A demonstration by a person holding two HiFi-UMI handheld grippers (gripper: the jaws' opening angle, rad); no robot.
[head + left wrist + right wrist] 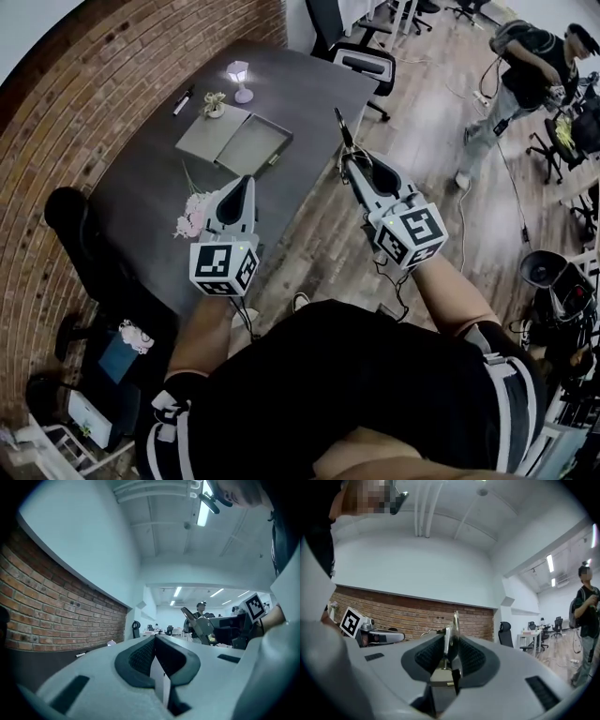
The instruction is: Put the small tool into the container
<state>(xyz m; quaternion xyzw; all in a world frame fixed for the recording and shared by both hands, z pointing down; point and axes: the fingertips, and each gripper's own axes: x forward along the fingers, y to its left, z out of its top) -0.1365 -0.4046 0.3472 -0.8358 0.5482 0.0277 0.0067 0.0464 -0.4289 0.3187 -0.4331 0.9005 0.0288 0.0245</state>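
Right hand-held gripper (349,157) clamps small tool (342,129) by one end; shaky pinch, I could drop it short of container (274,127). Left hand-held gripper (246,180) closed, empty.

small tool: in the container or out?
Out. The small tool is clamped in the right gripper, in the air short of the table where the container lies.

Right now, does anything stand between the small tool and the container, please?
Nothing visible does: the small tool, clamped in the right gripper, has only bare table before the open container.
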